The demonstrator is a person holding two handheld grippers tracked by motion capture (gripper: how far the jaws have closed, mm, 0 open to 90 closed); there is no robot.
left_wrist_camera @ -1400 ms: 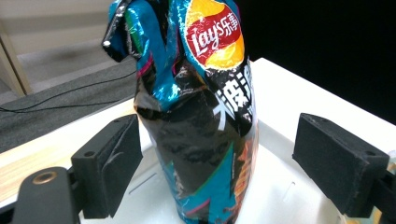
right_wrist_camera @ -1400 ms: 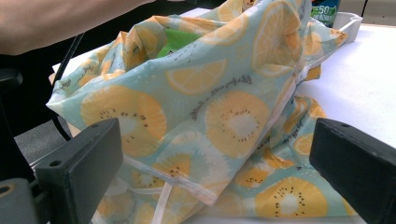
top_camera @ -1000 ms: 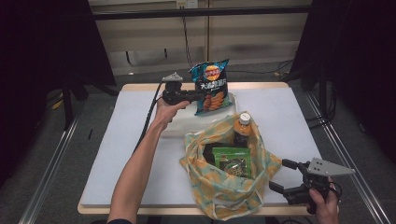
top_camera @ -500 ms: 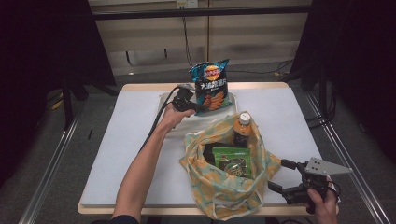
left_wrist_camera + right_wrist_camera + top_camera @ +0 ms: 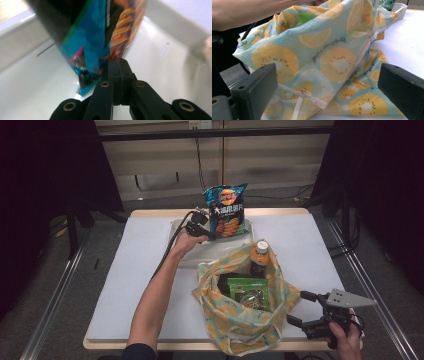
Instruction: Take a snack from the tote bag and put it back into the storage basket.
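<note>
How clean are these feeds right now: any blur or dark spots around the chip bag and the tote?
Left gripper view: the blue crinkled chip bag is smeared and soft, the black jaws sharper. Right gripper view: the lemon-print fabric tote is crisp, the jaw pads blurred. High view: the white table is evenly lit, the surroundings dark.

A white-topped table (image 5: 125, 285) with a pale wooden edge stood on a grey floor (image 5: 80, 270). Metal rails (image 5: 55, 305) ran along the floor on both sides of it. Behind it rose a beige panelled wall (image 5: 165, 165), crossed by a dark horizontal bar (image 5: 150, 136). Black curtains (image 5: 45, 175) darkened both sides.
</note>
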